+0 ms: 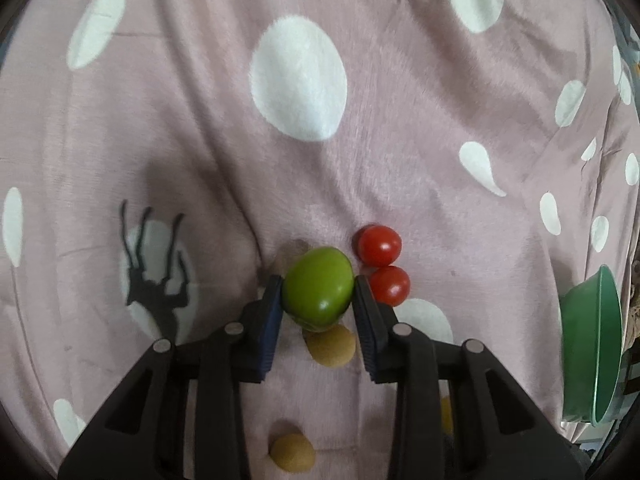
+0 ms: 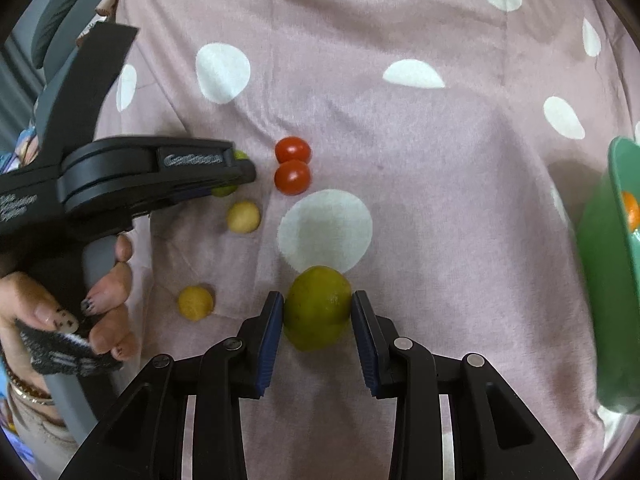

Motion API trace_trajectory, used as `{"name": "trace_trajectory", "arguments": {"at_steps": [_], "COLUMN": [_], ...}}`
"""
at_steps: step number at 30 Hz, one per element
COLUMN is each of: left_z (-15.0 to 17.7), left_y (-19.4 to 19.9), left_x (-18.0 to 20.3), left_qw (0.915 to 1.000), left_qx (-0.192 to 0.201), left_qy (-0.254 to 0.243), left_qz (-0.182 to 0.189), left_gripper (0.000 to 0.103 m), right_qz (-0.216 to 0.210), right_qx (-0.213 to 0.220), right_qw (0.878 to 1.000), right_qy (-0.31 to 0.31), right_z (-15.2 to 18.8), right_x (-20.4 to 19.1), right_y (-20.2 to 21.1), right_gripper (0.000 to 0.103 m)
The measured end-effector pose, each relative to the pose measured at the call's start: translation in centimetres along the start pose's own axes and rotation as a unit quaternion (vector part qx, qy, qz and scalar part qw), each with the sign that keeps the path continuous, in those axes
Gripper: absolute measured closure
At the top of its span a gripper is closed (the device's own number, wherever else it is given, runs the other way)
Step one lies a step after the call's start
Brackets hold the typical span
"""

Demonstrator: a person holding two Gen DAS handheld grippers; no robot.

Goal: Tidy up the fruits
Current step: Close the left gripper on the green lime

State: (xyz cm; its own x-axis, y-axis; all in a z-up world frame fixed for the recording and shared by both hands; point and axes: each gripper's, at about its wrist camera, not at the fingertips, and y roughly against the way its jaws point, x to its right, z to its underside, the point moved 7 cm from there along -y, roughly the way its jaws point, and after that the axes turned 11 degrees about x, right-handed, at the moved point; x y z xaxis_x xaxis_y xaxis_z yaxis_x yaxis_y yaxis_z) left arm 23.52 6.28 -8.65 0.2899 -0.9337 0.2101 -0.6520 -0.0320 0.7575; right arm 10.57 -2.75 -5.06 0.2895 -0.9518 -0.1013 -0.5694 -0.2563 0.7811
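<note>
A smooth green fruit (image 1: 320, 292) sits between the blue pads of my left gripper (image 1: 318, 285), which is shut on it. In the right wrist view that left gripper (image 2: 240, 172) comes in from the left, held by a hand (image 2: 108, 304), and hides most of the green fruit (image 2: 225, 191). My right gripper (image 2: 317, 299) is shut on a duller yellow-green fruit (image 2: 318, 312) over the pink spotted cloth (image 2: 440, 200). Two red tomatoes (image 1: 379, 245) (image 1: 389, 286) lie touching each other, just right of the left gripper. Two small yellow fruits (image 2: 243, 217) (image 2: 195, 303) rest on the cloth.
A green bowl (image 2: 616, 280) stands at the right edge and holds an orange fruit (image 2: 631, 210); the same bowl (image 1: 592, 348) shows at the lower right in the left wrist view. The cloth is wrinkled. A grey padded object (image 2: 60, 8) lies at the far left.
</note>
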Motion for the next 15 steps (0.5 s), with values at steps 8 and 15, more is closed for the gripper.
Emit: {"name": "trace_trajectory", "arguments": {"at_steps": [8, 15], "left_z": [0.9, 1.6], "left_y": [4.1, 7.3], "left_x": [1.1, 1.4], "left_qw": [0.9997, 0.9991], "left_qx": [0.021, 0.038], "left_qy": [0.002, -0.013], "left_qz": [0.007, 0.013], "left_gripper": [0.069, 0.069], "right_qz": [-0.005, 0.006], "right_qx": [0.021, 0.044], "right_qw": [0.999, 0.997], "right_qy": [-0.037, -0.061], "right_z": [-1.4, -2.4], "right_x": [2.4, 4.6], "right_y": [1.5, 2.8], "right_gripper": [0.068, 0.067]}}
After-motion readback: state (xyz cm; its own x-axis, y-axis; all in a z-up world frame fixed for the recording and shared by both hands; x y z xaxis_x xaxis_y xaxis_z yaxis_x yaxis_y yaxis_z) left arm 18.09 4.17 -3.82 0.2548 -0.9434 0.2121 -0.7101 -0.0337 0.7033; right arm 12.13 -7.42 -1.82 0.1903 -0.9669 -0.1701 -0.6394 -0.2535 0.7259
